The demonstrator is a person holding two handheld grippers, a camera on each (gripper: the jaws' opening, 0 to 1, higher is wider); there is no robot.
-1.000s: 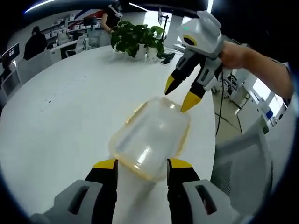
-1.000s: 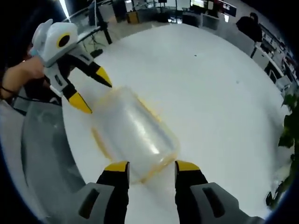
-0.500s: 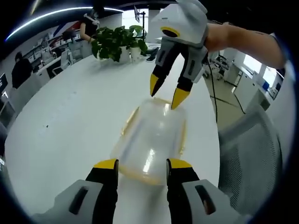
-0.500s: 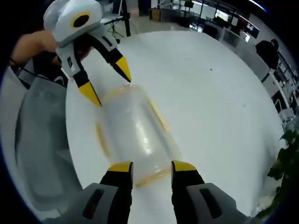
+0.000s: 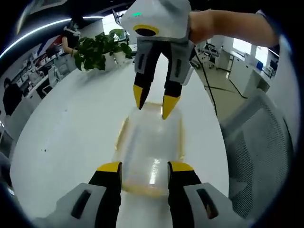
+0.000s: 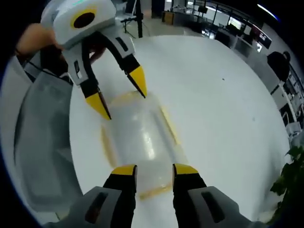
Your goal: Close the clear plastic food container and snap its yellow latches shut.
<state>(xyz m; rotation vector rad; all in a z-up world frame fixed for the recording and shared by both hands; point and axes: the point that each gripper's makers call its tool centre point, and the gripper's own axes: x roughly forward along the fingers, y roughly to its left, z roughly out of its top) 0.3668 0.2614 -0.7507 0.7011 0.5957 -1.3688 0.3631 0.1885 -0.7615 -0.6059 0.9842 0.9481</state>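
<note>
Facing each other, two open grippers flank one clear container (image 5: 151, 142).
Left gripper (image 5: 144, 166) and right gripper (image 6: 155, 168) each hover at opposite ends, holding nothing.

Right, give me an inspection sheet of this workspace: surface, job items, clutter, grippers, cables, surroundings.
Surface: white table, rounded edge.
Job's things: clear container lies between both grippers, lid on it; yellow latches along its sides, whether snapped cannot be told.
Clutter: potted plants at the table's far side.
Grippers: left gripper open at one end of the container; right gripper open at the opposite end.
Cables: black cable trailing from the right gripper.
Surroundings: mesh chair beside the table; office desks and people beyond.
</note>
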